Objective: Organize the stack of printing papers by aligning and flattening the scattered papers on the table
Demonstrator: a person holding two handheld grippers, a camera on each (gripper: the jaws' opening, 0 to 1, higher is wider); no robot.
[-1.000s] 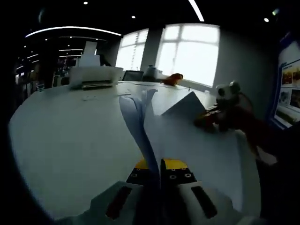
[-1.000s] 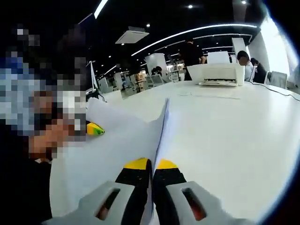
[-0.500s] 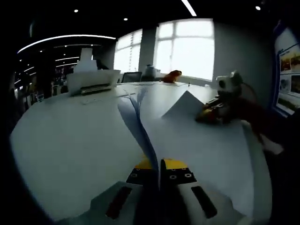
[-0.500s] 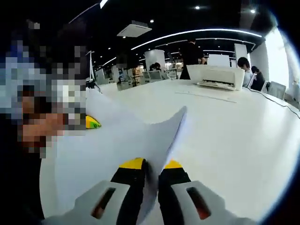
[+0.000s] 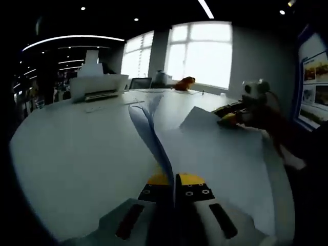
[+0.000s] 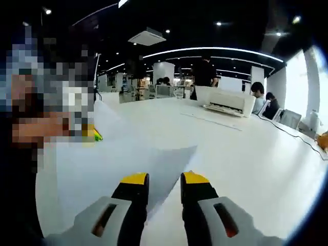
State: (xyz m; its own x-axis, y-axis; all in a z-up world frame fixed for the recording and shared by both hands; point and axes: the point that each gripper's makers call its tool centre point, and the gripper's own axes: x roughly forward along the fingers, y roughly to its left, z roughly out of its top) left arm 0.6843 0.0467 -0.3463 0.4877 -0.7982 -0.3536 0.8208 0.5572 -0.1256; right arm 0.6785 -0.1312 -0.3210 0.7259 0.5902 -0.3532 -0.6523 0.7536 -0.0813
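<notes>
Pinching a few sheets of the papers [image 5: 154, 134] between its two yellow-tipped jaws, the left claw [image 5: 174, 180] is holding them closed-tight so that they are standing up on edge and curling away from it over the white tabletop [image 5: 77, 148]. In the left gripper view the rest of the sheets are lying flat to the right, with one corner lifting near the right claw [image 5: 229, 119], which is reaching in from that side. A white printer [image 5: 97, 86] is sitting at the far end of the tabletop, near bright windows [image 5: 205, 54].

In the right gripper view the right claw [image 6: 164, 179] is standing with its jaws apart, gripping nothing. The papers [image 6: 123, 164] are spreading flat on the tabletop [image 6: 256, 164], a corner of them lying between and just ahead of the jaws. The left claw's yellow tip [image 6: 94, 135] is showing at the sheets' far left edge. The printer [image 6: 225, 101] is resting farther back, with people [image 6: 259, 96] behind it.
</notes>
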